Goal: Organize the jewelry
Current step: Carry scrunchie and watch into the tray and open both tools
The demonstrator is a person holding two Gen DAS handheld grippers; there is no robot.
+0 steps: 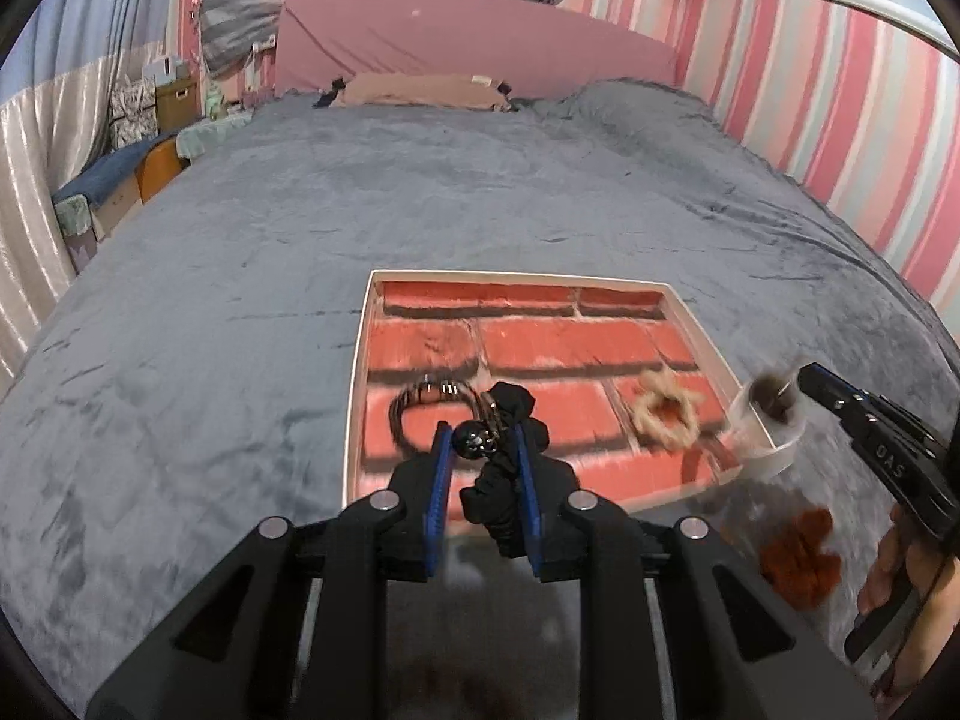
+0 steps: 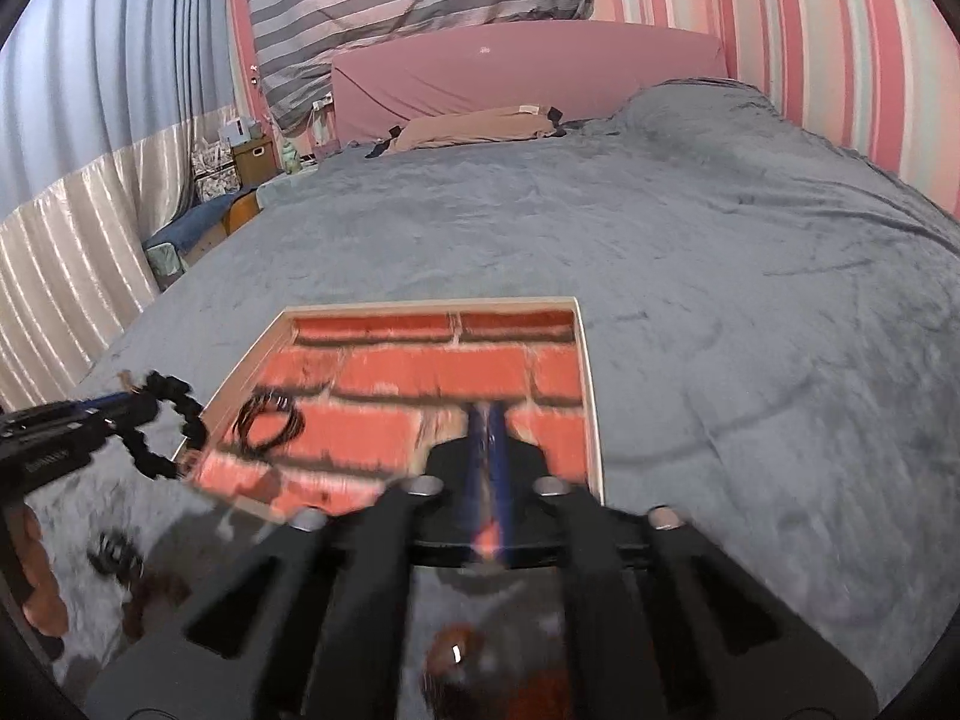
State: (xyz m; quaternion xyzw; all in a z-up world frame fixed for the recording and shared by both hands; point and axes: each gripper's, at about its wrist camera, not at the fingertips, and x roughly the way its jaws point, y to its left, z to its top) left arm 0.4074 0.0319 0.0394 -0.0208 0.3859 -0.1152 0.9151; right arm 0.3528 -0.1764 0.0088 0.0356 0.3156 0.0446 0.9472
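Bed (image 1: 300,252) covered with grey plush blanket (image 2: 750,276), wrinkled. Shallow white-rimmed tray (image 1: 355,372) with red brick-pattern lining lies flat on blanket, near front edge. Rust-red scrunchie (image 1: 798,552) on blanket just right of tray. Small dark item (image 2: 114,558) on blanket left of tray, blurred. Tan pillow (image 1: 420,90) at pink headboard (image 1: 480,36).

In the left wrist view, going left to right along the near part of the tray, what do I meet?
Dark bracelet → black scrunchie in the left gripper → beige scrunchie → small clear cup at the tray's right rim, blurred → right gripper.
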